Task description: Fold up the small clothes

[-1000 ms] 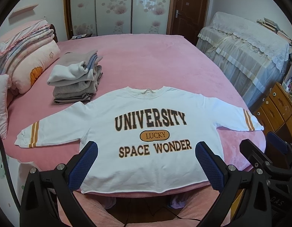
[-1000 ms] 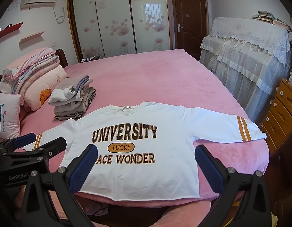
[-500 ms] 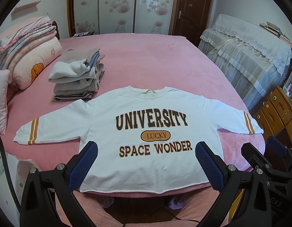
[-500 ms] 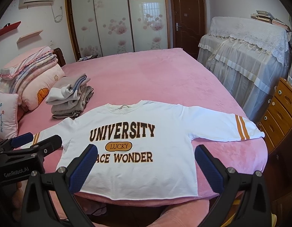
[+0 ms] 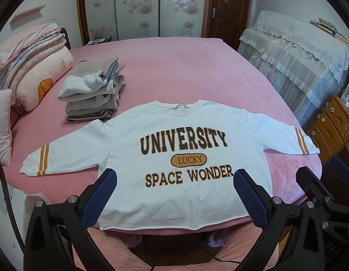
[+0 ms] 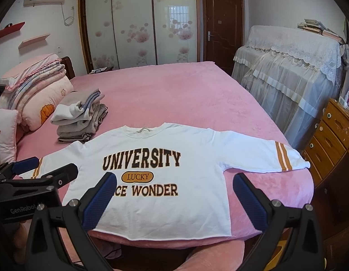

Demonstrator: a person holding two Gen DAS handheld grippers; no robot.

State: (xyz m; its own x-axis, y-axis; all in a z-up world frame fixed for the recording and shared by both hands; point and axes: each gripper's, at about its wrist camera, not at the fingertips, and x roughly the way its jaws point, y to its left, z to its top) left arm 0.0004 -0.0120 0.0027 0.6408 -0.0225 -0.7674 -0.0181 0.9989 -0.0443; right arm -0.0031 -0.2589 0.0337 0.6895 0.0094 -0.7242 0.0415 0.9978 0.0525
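Note:
A white sweatshirt (image 5: 174, 124) (image 6: 156, 144) printed "UNIVERSITY LUCKY SPACE WONDER" lies flat, front up, on the pink bed (image 5: 174, 67), with both striped sleeves spread out and its hem at the near edge. My left gripper (image 5: 174, 180) hovers open before the hem, nothing between its blue pads. My right gripper (image 6: 174, 185) is also open and empty, held off the shirt's lower right part. In the right wrist view the left gripper (image 6: 32, 169) shows at the left, near the left sleeve cuff.
A stack of folded grey clothes (image 5: 93, 92) (image 6: 79, 117) sits behind the left sleeve. Pillows and folded quilts (image 5: 32, 67) lie at far left. A lace-covered piece of furniture (image 5: 298, 56) and a wooden drawer chest (image 6: 330, 140) stand to the right of the bed.
Both views have drifted slightly; the sweatshirt lies as before. Both grippers stay open and empty.

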